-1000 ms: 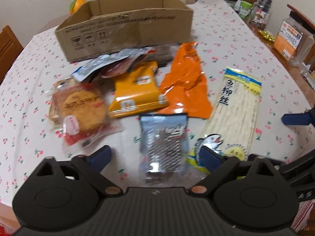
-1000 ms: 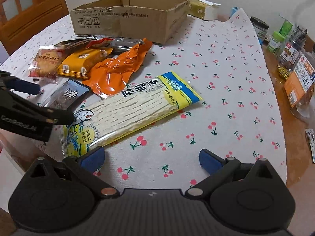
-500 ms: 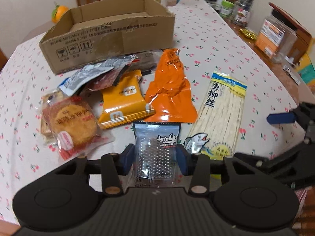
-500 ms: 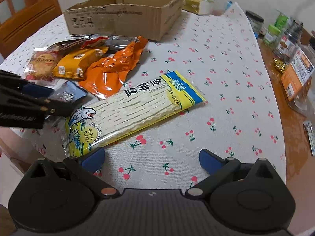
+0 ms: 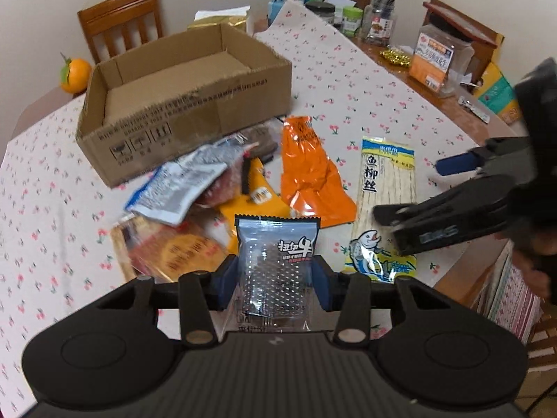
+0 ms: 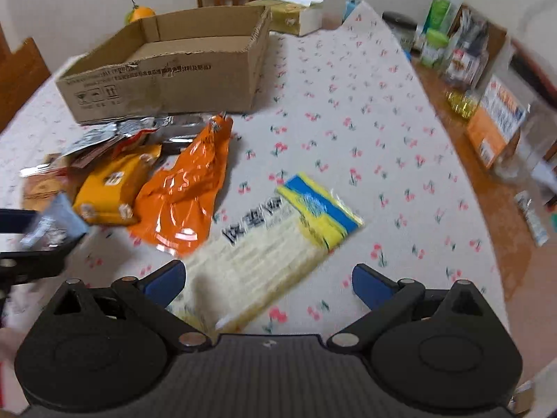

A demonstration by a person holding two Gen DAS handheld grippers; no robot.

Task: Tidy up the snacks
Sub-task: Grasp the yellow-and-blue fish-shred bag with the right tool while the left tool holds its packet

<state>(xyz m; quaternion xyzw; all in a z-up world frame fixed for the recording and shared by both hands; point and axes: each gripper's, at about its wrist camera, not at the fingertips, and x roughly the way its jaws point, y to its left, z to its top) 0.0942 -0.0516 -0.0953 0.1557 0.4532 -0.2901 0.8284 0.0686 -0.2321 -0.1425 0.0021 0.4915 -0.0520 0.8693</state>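
My left gripper (image 5: 275,284) is shut on a small blue-grey snack packet (image 5: 276,261) and holds it above the table; the packet also shows at the left edge of the right wrist view (image 6: 52,224). An open, empty cardboard box (image 5: 184,104) stands at the back, also in the right wrist view (image 6: 167,76). My right gripper (image 6: 268,284) is open, its fingers straddling the near end of a long yellow-and-blue fish-strip packet (image 6: 278,250). That packet also shows in the left wrist view (image 5: 386,202), with the right gripper (image 5: 452,188) over it.
Loose snacks lie before the box: an orange foil bag (image 5: 311,177), a yellow packet (image 6: 111,188), a silver packet (image 5: 177,188), a round cake packet (image 5: 167,250). Jars and containers (image 5: 438,59) crowd the right table edge. An orange fruit (image 5: 75,75) and chairs (image 5: 122,24) stand behind.
My left gripper closed on the blue-grey packet and lifted it off the table. My right gripper moved forward and left over the near end of the fish-strip packet, staying open.
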